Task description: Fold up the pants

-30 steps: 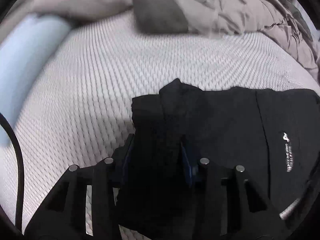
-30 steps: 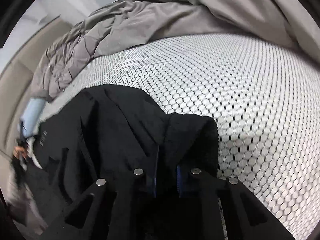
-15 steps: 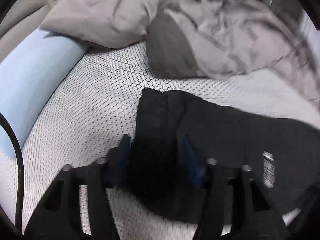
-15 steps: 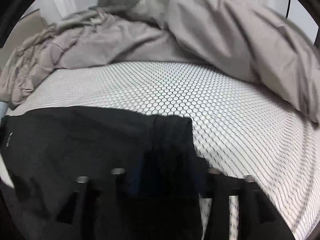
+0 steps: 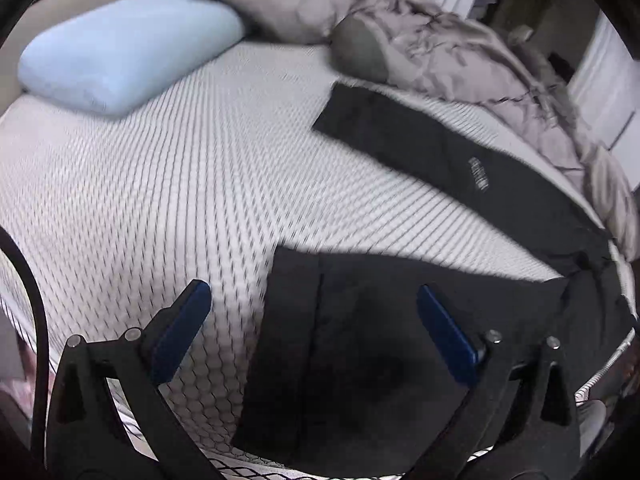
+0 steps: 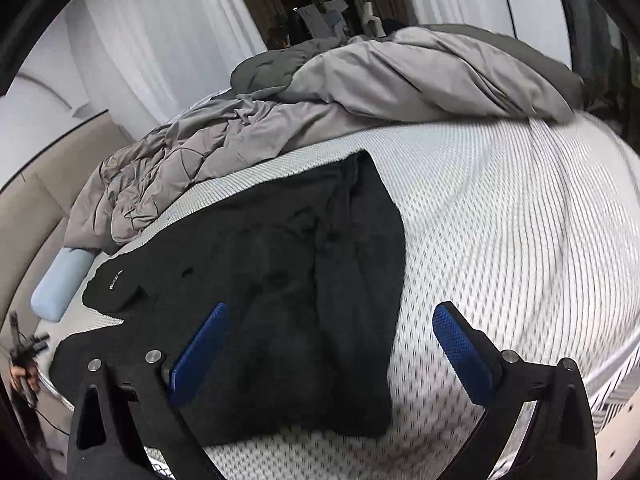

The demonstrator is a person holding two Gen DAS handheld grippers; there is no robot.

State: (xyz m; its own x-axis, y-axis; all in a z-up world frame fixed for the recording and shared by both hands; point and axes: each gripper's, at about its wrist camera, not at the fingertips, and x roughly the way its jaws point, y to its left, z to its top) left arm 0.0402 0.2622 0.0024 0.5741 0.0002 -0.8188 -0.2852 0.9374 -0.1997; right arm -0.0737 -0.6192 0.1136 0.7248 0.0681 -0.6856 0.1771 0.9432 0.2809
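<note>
Right wrist | both claws just sprang wide, empty | pants [image 6: 280,280] flat | bare mattress [image 6: 500,240] rightward

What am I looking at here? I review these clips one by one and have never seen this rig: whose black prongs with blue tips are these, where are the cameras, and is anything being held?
There is no robot. A person carries a two-finger tool in each hand, and each tool has a wide-angle camera looking forward along its fingers. One picture is from the left gripper, the other from the right gripper. The blue strips are the pads on the fingers. Black pants lie spread on the white patterned mattress, with a grey duvet bunched behind and a light blue pillow near the head of the bed. Both grippers' jaws have just been opening; they stand wide over the pants and hold nothing.
</note>
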